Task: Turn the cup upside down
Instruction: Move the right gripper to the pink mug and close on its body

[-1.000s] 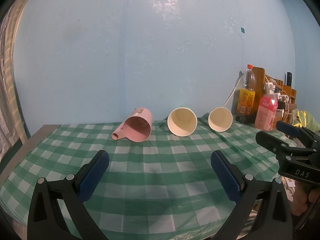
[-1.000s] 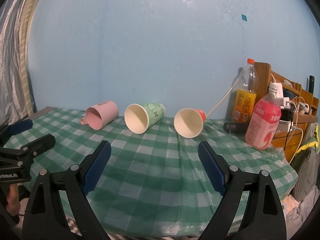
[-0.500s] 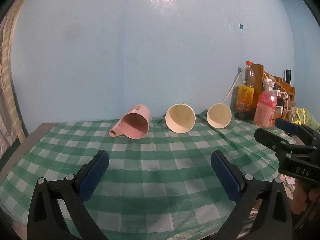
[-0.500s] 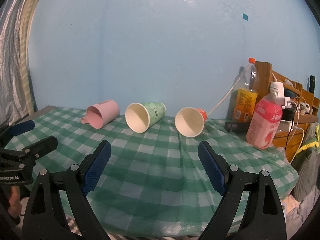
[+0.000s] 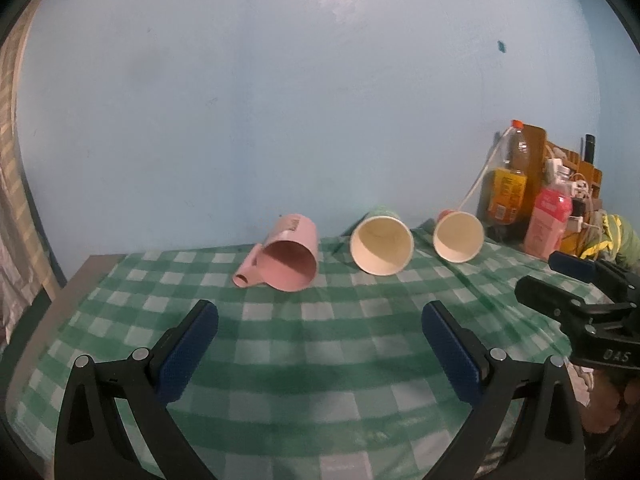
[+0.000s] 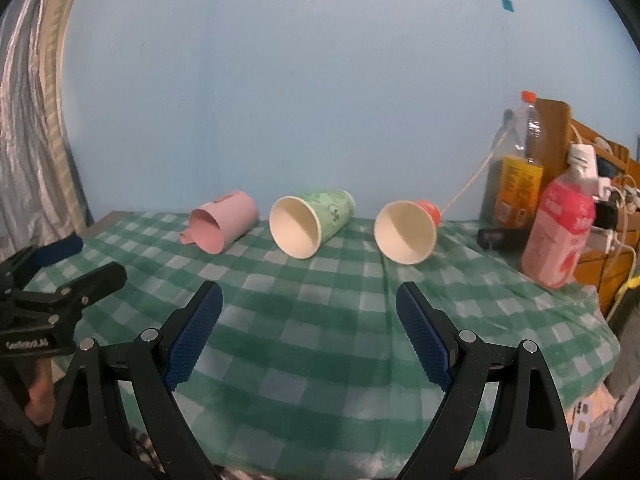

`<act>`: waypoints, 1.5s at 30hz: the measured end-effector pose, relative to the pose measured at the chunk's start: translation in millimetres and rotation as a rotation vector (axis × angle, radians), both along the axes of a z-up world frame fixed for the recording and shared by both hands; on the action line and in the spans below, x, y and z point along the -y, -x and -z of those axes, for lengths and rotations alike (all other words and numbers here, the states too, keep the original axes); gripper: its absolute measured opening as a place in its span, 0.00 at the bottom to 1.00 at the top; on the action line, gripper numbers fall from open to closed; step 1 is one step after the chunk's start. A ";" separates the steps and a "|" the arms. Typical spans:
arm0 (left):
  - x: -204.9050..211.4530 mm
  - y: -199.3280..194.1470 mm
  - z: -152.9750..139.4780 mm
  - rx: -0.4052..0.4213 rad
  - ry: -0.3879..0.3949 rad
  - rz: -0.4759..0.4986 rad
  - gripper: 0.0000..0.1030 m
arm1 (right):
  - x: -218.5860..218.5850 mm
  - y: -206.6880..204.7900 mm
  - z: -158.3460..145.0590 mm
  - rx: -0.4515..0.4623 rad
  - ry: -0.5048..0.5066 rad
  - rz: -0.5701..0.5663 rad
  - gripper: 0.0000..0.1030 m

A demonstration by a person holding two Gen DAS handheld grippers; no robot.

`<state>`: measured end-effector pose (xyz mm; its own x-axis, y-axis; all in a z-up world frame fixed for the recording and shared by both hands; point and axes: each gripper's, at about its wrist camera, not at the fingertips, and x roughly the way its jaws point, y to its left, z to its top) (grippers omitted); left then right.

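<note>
Cups: lying sideways on bench (image 6: 320, 344) — pink cup (image 5: 289, 253), green cup (image 6: 311, 222), orange cup (image 6: 408, 230), mouths facing forward.
Left hand-held gripper (image 5: 320, 354): gaping, empty — nearest pink cup.
Right hand-held gripper (image 6: 308, 334): gaping, empty.

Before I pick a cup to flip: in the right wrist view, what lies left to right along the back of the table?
pink mug → green paper cup → orange paper cup → orange soda bottle → pink drink bottle

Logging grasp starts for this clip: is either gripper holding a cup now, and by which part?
Nothing is held. Left gripper and right gripper are open, short of the cups.
</note>
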<state>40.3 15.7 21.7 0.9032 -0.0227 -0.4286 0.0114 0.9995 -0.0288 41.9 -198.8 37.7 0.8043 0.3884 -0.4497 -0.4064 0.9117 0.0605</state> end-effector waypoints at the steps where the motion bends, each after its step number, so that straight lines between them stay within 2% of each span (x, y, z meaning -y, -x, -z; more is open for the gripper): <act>1: -2.1 -5.9 -1.7 -0.014 0.001 -0.001 1.00 | -2.5 -5.5 -2.7 -0.015 0.000 -0.008 0.85; 6: -14.9 -47.5 -9.4 -0.124 -0.002 -0.016 1.00 | -17.5 -31.0 -18.8 -0.049 0.022 -0.035 0.85; 12: -28.5 -97.3 -15.4 -0.242 -0.004 -0.035 1.00 | -34.7 -76.0 -40.8 -0.155 -0.012 -0.074 0.85; 17: -32.3 -128.3 -19.4 -0.326 -0.002 -0.038 1.00 | -52.2 -107.8 -47.0 -0.241 -0.032 -0.101 0.85; 22: -32.1 -160.2 -17.3 -0.376 -0.027 -0.056 1.00 | -62.2 -142.6 -43.2 -0.346 -0.082 -0.104 0.85; 26: -35.3 -191.2 -10.4 -0.436 0.003 -0.060 1.00 | -68.0 -169.2 -38.1 -0.413 -0.112 -0.098 0.85; 32: -38.4 -229.9 13.4 -0.519 0.037 -0.044 1.00 | -72.9 -195.7 -30.0 -0.479 -0.101 -0.092 0.85; 41: -47.7 -258.1 37.6 -0.573 0.064 -0.066 0.98 | -72.1 -210.5 -20.2 -0.511 -0.117 -0.034 0.85; 45: -50.1 -271.2 46.8 -0.626 0.059 -0.047 0.96 | -68.9 -211.4 -12.8 -0.520 -0.116 -0.034 0.85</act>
<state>311.6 65.8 -25.1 0.4824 -0.0293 -0.8754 -0.0692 0.9950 -0.0714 253.3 -130.0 50.5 0.4733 0.4812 -0.7379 -0.3248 0.8740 0.3615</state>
